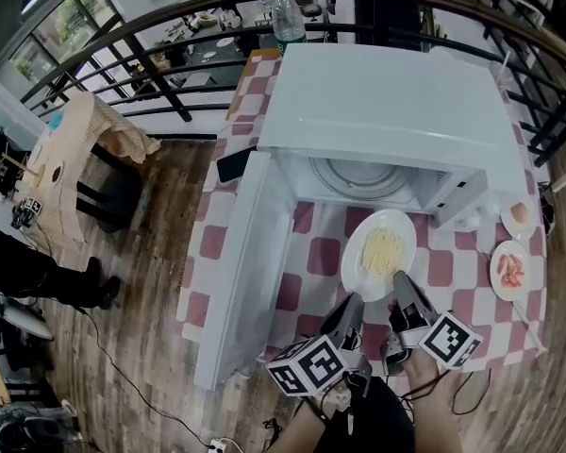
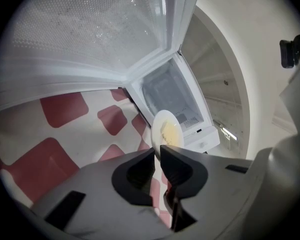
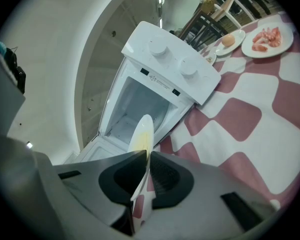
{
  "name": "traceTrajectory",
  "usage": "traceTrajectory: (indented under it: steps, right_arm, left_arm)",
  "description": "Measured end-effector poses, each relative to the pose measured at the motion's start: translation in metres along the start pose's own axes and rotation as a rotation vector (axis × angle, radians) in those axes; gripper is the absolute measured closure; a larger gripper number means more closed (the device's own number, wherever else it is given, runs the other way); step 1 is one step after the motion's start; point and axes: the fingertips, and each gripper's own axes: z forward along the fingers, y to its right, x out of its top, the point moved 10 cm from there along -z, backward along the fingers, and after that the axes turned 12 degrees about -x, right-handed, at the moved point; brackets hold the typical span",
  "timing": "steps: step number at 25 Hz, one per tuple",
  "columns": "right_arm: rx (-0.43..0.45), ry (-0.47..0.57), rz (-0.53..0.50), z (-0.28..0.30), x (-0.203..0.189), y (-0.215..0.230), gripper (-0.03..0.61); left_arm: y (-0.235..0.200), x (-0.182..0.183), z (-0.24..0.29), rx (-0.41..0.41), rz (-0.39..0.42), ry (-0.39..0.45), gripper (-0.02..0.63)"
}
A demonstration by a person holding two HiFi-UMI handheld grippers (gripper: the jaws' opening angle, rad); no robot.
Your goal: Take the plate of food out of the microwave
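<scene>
A round white plate heaped with pale yellow noodles (image 1: pixel 379 253) sits at the centre of the head view. It is already outside the white microwave oven (image 1: pixel 387 102), just below the oven's open mouth and over the red-and-white checked tablecloth (image 1: pixel 307 253). The left gripper (image 1: pixel 355 300) and the right gripper (image 1: pixel 399 278) come up from the lower edge side by side, each with its jaws closed on the plate's near rim. In each gripper view the rim shows as a thin edge pinched between the pads. So the plate lies straight ahead of both jaws, its far edge towards the cavity. The right gripper reaches slightly further onto the plate than the left, and any move away from the oven would run down the frame. The open white door (image 1: pixel 245 272) stands along the left. Whether the plate's underside rests on the cloth or hangs clear of it, I cannot tell. The jaws cover the near rim, and the oven's top hides most of the cavity.
</scene>
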Motion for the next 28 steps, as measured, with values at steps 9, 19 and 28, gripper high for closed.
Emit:
traceTrajectory:
  steps: [9,19,28]
  right_arm:
    - [0.011,-0.027,-0.013,-0.018,-0.001,0.003,0.543]
    - [0.038,-0.060,-0.011,-0.039,-0.018,0.006,0.543]
    - [0.062,-0.084,-0.010,-0.069,-0.034,0.011,0.543]
  left_arm:
    - [0.010,-0.019,-0.012,0.010,-0.005,0.033,0.545]
    - [0.015,-0.041,-0.038,0.033,-0.008,0.067,0.545]
    - [0.024,-0.069,-0.066,0.048,-0.006,0.096,0.545]
